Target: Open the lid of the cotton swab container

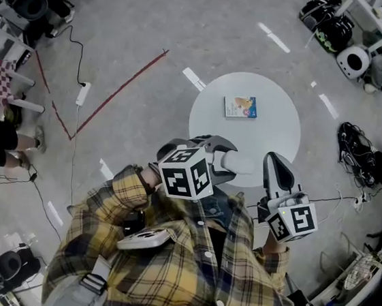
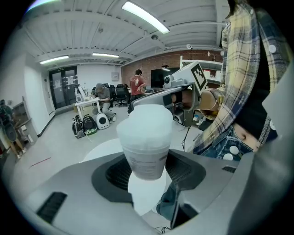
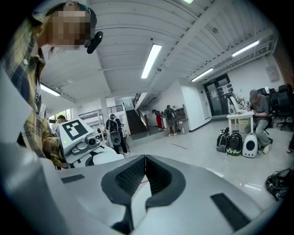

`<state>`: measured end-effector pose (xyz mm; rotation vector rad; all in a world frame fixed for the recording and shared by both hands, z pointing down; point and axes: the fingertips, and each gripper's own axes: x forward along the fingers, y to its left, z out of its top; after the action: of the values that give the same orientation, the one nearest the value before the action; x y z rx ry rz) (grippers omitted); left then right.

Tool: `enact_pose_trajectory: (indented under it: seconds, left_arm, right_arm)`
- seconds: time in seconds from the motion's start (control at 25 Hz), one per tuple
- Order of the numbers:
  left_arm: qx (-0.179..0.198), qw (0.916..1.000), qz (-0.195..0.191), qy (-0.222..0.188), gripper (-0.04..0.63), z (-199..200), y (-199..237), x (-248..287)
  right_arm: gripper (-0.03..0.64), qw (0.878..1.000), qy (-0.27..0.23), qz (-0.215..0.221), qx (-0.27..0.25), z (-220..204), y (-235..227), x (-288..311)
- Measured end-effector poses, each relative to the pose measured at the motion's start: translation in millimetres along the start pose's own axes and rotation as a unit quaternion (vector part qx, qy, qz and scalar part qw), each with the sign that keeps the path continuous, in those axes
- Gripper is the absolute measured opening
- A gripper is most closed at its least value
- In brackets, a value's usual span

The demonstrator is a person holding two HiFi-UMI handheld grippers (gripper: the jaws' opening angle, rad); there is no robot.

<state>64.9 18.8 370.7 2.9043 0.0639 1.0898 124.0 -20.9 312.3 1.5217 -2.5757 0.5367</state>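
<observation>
Left gripper view shows my left gripper [image 2: 147, 170] grasping the cotton swab container [image 2: 145, 137] by its lower body, lid on. Only the head view shows it held over the round bench [image 1: 276, 124], near the 6 o'clock edge. My right gripper [image 3: 143, 167] is clenched and empty, at the container's 3 o'clock.

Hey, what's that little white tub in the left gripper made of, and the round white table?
The small frosted white tub looks like translucent plastic: cloudy, softly glossy walls with a printed label. The round white table has a flat, matte, even top, likely laminate or painted board; the head view cannot settle which.
</observation>
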Motion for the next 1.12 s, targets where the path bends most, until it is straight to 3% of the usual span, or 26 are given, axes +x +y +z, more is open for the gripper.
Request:
enact_pose_trajectory:
  seconds: [0.24,0.4,0.96,1.0,1.12]
  left_arm:
    - [0.006,1.0,-0.006,0.001,0.236,-1,-2,-2]
    - [0.004,0.9999,-0.014,0.001,0.236,1,-4,-3]
    - [0.008,0.9998,-0.018,0.004,0.236,4,-5,-2]
    - [0.009,0.9998,-0.019,0.004,0.236,4,-5,-2]
    - [0.01,0.9997,-0.019,0.005,0.236,4,-5,-3]
  right_arm:
    - [0.017,1.0,0.005,0.008,-0.012,3,2,2]
    - [0.018,0.999,-0.01,0.036,-0.02,12,11,1]
    - [0.02,0.975,-0.066,0.2,-0.069,51,59,-6]
    - [0.03,0.973,-0.066,0.212,-0.069,53,63,-6]
    - [0.157,0.964,-0.052,0.248,-0.078,52,75,-5]
